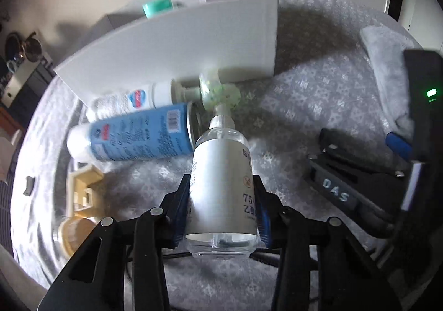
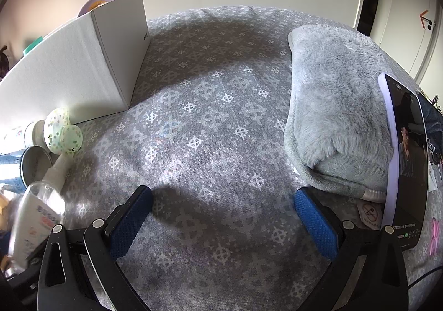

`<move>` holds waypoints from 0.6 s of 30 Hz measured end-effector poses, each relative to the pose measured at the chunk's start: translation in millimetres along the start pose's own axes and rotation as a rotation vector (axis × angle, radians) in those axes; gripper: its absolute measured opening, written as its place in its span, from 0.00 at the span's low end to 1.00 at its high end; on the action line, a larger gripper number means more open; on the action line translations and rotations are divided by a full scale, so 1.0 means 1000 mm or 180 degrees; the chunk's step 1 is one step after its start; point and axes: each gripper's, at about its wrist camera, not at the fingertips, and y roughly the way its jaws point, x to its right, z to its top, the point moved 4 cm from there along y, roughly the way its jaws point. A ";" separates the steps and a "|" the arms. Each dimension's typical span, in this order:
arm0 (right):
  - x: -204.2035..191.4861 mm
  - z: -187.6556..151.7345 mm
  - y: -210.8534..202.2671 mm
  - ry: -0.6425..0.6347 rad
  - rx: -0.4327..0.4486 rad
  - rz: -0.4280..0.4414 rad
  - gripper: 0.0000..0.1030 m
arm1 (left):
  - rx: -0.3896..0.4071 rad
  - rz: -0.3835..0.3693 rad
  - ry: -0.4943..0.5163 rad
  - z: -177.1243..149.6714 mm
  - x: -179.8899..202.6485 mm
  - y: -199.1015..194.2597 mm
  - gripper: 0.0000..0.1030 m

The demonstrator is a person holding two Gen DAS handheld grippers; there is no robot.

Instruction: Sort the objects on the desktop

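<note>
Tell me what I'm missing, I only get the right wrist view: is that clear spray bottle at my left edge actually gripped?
Observer: Yes. The left tongs are shut on the spray bottle, pads against its labelled sides.
Operator: What's the blue thing behind it?
Observer: A blue aerosol can lying on its side, metal base toward the bottle's nozzle.
Operator: And between that can and the box?
Observer: A white bottle, also lying down, along the foot of the white box.
</note>
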 end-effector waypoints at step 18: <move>0.000 0.000 0.000 0.0002 0.0001 0.0000 1.00 | 0.0948 0.0316 0.0026 0.132 -0.028 -0.065 0.38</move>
